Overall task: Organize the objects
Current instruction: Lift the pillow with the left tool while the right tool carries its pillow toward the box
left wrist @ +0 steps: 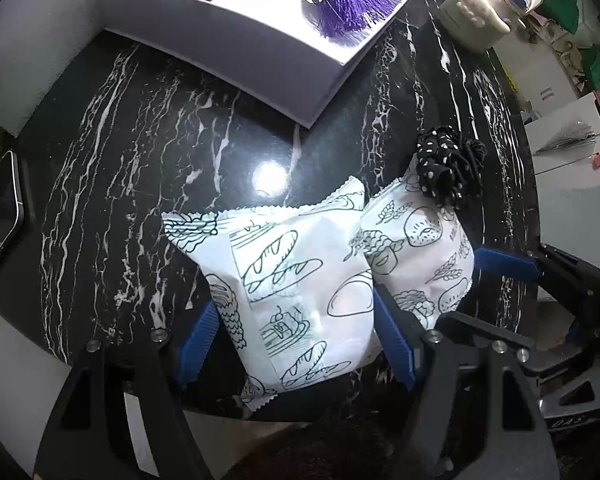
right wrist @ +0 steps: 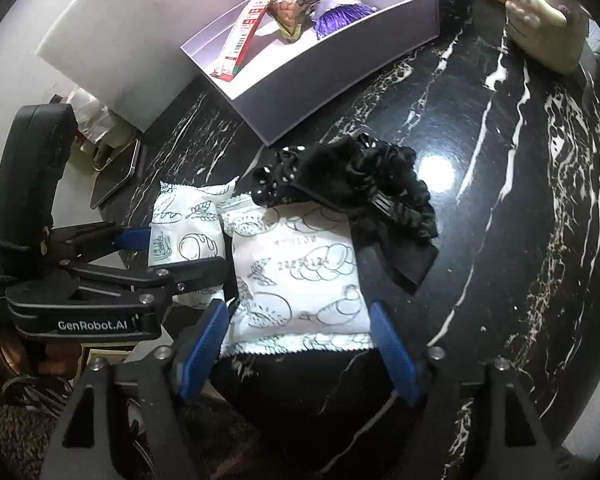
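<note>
Two white bread packets are being straddled low in both frames: the left gripper (left wrist: 296,344) around the left packet (left wrist: 292,288), the right gripper (right wrist: 300,344) around the right packet (right wrist: 300,276), jaws apart, pads possibly just touching. The black scrunchie (right wrist: 352,188) overlapping the right packet is likely being dragged along on lift. Box (right wrist: 340,52) contents are being shown fully only in the right view.

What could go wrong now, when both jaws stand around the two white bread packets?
1. The black hair scrunchie lies on the far end of the right packet; lifting may drag it off.
2. The left packet and the right one touch, so the left gripper and right gripper may collide.
</note>
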`<state>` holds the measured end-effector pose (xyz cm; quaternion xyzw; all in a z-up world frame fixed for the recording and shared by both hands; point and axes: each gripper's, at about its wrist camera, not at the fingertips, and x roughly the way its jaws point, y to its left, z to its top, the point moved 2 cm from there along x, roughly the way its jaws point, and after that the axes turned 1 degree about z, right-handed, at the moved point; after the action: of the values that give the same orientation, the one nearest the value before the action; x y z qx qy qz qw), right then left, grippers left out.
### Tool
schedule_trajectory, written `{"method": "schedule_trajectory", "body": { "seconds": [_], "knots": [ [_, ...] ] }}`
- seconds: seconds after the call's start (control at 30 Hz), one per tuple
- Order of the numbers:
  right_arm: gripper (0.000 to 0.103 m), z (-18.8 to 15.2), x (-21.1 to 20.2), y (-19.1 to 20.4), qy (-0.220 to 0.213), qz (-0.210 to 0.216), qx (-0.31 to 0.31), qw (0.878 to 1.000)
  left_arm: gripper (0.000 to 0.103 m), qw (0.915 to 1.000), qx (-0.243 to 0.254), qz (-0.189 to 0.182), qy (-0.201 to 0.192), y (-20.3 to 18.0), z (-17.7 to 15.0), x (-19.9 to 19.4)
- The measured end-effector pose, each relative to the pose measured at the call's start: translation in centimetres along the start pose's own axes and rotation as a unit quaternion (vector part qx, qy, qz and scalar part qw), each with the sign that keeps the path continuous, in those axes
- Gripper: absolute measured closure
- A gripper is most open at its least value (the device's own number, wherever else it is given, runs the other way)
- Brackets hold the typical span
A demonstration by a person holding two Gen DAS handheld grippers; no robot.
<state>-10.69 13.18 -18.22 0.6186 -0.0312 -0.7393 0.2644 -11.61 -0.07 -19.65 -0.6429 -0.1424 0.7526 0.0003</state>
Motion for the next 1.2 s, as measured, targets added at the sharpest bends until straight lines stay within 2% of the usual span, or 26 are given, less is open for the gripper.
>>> {"method": "schedule_trajectory", "body": {
  "seconds": [0.27,0.33,0.4,0.57,0.63,0.67,0.7,0.77,0.97,1.2],
  "knots": [
    [0.026,0.8,1.0,1.4,-0.011,-0.032,-0.043,0.999,0.029,0.9992,0.026,0.026,-0.014,1.3,-0.7,-0.6],
    [0.026,0.6,1.4,1.3,-0.003,-0.031,-0.038,0.999,0.028,0.9984,0.037,0.038,-0.02,1.5,-0.8,-0.6],
    [0.025,0.4,1.9,1.0,0.007,-0.031,-0.031,0.999,0.022,0.9971,0.049,0.053,-0.025,1.6,-1.0,-0.5],
    [0.026,0.2,2.2,1.4,0.002,-0.043,-0.044,0.998,0.018,0.9957,0.056,0.064,-0.036,2.0,-1.1,-0.3],
    [0.028,0.2,2.2,1.5,0.002,-0.048,-0.046,0.998,0.021,0.9952,0.063,0.062,-0.041,1.9,-1.1,-0.4],
    [0.033,0.3,2.1,1.5,0.002,-0.047,-0.045,0.998,0.033,0.995,0.067,0.061,-0.043,1.8,-1.1,-0.4],
    [0.039,0.3,2.1,1.5,0.003,-0.044,-0.043,0.998,0.04,0.9948,0.071,0.056,-0.046,1.6,-1.1,-0.7],
    [0.045,0.3,2.0,1.4,0.011,-0.03,-0.035,0.999,0.044,0.9964,0.06,0.047,-0.038,1.9,-1.1,-0.9],
    [0.052,0.2,1.4,1.1,0.02,0.004,-0.014,1.0,0.048,0.9973,0.06,0.037,-0.023,1.7,-1.2,-1.6],
    [0.054,-0.2,0.0,1.4,0.015,0.021,-0.016,1.0,0.049,0.9973,0.061,0.037,-0.018,0.5,-1.6,-2.9]
  ]
}}
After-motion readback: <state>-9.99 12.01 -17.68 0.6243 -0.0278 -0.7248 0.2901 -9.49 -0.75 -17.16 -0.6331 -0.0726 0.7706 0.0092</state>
